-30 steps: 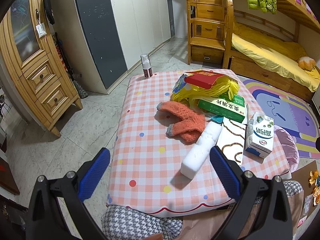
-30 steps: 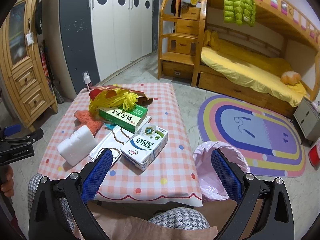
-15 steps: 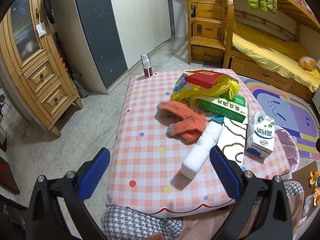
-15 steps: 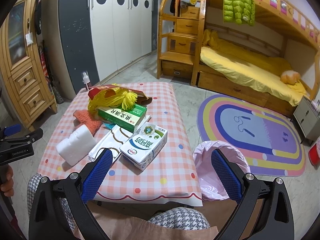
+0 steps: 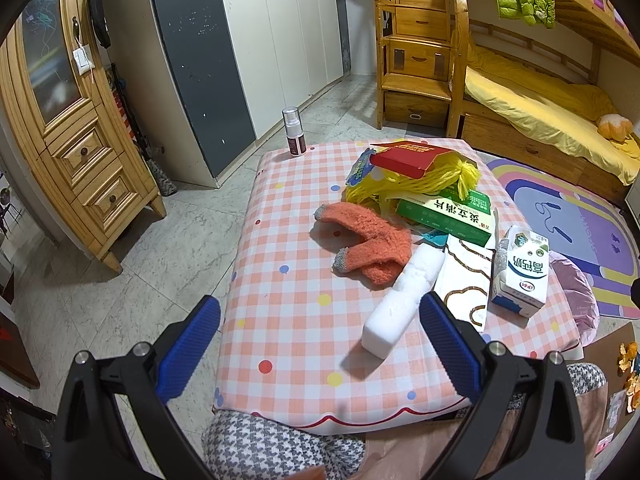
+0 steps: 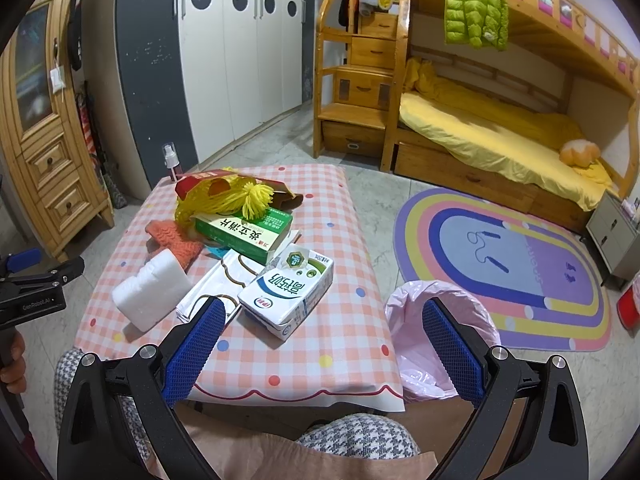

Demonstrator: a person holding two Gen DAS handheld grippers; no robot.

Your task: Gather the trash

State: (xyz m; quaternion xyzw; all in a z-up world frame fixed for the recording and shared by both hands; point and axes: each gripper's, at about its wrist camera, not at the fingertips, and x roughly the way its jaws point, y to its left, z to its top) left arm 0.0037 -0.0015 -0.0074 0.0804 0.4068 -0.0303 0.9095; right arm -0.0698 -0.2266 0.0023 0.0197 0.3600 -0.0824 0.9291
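Observation:
On the checked table [image 5: 292,320] lie a white foam block [image 5: 404,300] [image 6: 152,290], a milk carton [image 5: 520,270] [image 6: 288,294], a green box [image 5: 448,216] [image 6: 244,232], an orange glove [image 5: 368,244] [image 6: 176,238], yellow netting [image 5: 404,186] [image 6: 232,200], a red box [image 5: 408,158] and a white printed bag [image 5: 466,284] [image 6: 212,288]. A bin with a pink liner [image 6: 436,324] stands on the floor right of the table. My left gripper [image 5: 320,344] is open and empty above the near table edge. My right gripper [image 6: 320,344] is open and empty, near the carton.
A small spray bottle [image 5: 294,132] stands at the table's far left corner. A wooden cabinet [image 5: 68,132] is on the left, wardrobes [image 5: 256,40] behind, a bunk bed [image 6: 500,132] and a rainbow rug [image 6: 516,264] on the right. My knees sit under the near edge.

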